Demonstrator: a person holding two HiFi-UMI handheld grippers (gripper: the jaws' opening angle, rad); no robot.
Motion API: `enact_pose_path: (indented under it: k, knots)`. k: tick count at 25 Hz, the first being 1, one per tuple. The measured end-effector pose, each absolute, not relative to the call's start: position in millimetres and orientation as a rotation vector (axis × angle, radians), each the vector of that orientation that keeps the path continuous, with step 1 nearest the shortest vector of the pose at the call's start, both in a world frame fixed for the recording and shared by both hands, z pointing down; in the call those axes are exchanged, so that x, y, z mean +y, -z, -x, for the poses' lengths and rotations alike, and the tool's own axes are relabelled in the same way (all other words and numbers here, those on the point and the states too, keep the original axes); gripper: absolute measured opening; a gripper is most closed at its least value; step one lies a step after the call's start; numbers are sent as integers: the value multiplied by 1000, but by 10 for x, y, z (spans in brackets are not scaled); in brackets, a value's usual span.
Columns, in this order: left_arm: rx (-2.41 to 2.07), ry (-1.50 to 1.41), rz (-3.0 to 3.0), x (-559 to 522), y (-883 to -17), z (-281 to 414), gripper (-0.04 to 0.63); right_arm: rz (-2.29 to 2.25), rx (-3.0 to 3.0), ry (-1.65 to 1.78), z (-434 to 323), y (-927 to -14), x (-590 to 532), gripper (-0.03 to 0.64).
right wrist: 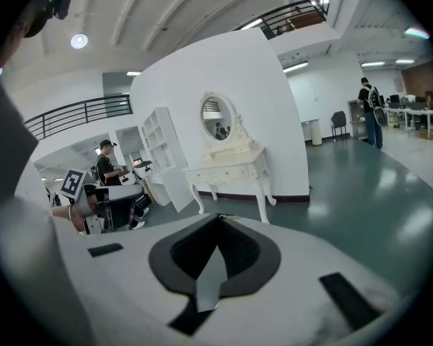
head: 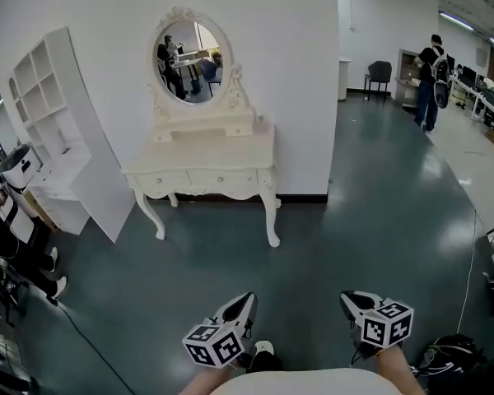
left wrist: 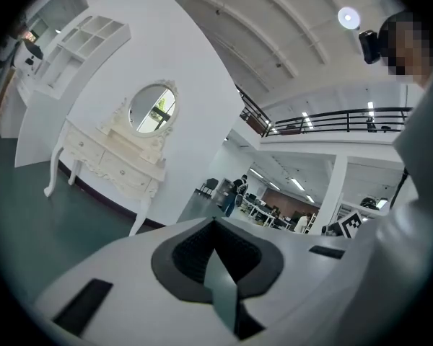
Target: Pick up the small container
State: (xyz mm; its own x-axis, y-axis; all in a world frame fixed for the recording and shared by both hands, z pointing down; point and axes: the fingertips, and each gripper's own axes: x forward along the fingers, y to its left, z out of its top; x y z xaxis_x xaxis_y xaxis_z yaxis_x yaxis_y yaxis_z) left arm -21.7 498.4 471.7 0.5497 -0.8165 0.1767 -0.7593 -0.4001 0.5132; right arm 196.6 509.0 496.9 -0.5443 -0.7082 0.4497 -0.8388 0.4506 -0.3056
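- The left gripper (head: 248, 297), low at seven o'clock in the head view, has its jaws pressed together with nothing between them.
- The right gripper (head: 347, 296), at five o'clock, is likewise closed and empty; both point toward the far wall above the dark green floor (head: 346, 220).
- A cream dressing table (head: 206, 151) with an oval mirror (head: 191, 60) stands against the white wall at twelve o'clock, well apart from both grippers.
- A tiny pale shape, seemingly the small container (head: 260, 120), sits at the tabletop's right rear corner, just beside the mirror's base; it is too small to tell more.
- A white shelf unit (head: 53, 113) stands at ten o'clock; a person (head: 431, 72) stands at two o'clock.
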Motion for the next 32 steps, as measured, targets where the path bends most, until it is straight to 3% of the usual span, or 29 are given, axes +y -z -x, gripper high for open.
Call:
enact_pose_path:
  k: [13,32]
  knots:
    - [-1137,188,-2405,3101,-4086,913,0,-1369,-2551,-651,-970,-4324,3319,0]
    - [-1179,149,-2282,2218,-4538,1196,0,-1214,-2521,-719,-590,-4764,2177,0]
